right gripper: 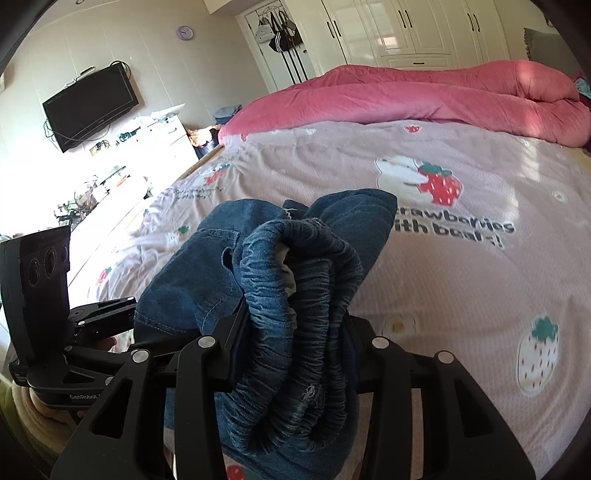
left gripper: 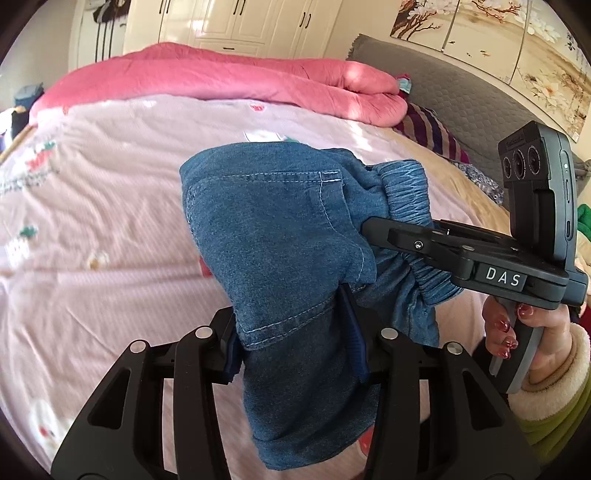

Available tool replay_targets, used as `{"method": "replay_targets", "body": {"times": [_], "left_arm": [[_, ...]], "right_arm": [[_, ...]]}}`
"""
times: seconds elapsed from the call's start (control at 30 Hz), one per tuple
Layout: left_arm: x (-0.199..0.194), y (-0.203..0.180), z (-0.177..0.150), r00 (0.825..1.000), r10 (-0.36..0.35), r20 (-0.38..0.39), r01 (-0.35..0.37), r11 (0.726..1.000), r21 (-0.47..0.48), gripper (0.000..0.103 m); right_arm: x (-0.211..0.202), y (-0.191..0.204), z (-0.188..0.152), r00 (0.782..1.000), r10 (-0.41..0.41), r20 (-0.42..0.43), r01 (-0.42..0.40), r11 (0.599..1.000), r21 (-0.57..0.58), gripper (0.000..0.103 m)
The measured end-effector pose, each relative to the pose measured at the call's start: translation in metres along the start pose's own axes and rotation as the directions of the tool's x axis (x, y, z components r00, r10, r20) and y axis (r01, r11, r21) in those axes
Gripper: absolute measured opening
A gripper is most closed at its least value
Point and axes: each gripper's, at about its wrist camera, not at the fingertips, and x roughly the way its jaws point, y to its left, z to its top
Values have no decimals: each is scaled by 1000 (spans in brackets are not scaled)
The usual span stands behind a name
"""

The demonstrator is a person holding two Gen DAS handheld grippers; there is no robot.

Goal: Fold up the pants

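Blue denim pants (left gripper: 266,229) are bunched and held up above the bed. My left gripper (left gripper: 295,339) is shut on a folded leg part of the pants, with cloth hanging down between its fingers. My right gripper (right gripper: 291,332) is shut on the gathered elastic waistband (right gripper: 306,288). In the left wrist view the right gripper (left gripper: 373,229) comes in from the right, clamped on the waistband (left gripper: 406,188). In the right wrist view the left gripper's body (right gripper: 99,317) shows at the left, against the pants (right gripper: 192,273).
A bed with a pink strawberry-print sheet (right gripper: 443,280) lies under the pants. A rolled pink duvet (left gripper: 229,81) lies along its far side. A grey headboard (left gripper: 461,96) and striped pillow (left gripper: 428,129) are at the right. White wardrobes (right gripper: 406,29) and a wall TV (right gripper: 88,107) stand beyond.
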Motion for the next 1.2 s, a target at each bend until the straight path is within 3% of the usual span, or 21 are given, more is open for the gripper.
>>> {"method": "replay_targets", "body": {"times": [0.4,0.77,1.2], "left_arm": [[24,14,24,999,33,8,-33,999,7,37],[45,24,25,999,33,-20,-33,999,-8,37],[75,41,11,996,16,-88,-21,998,-60,41]], "right_arm": [[33,-14,29,1000,-24,-8,24,1000,18,39],[57,-23,28,998,-41,-51,43,998,43,39],[95,-37,11,984,-74,-164,89,993,83,41]]}}
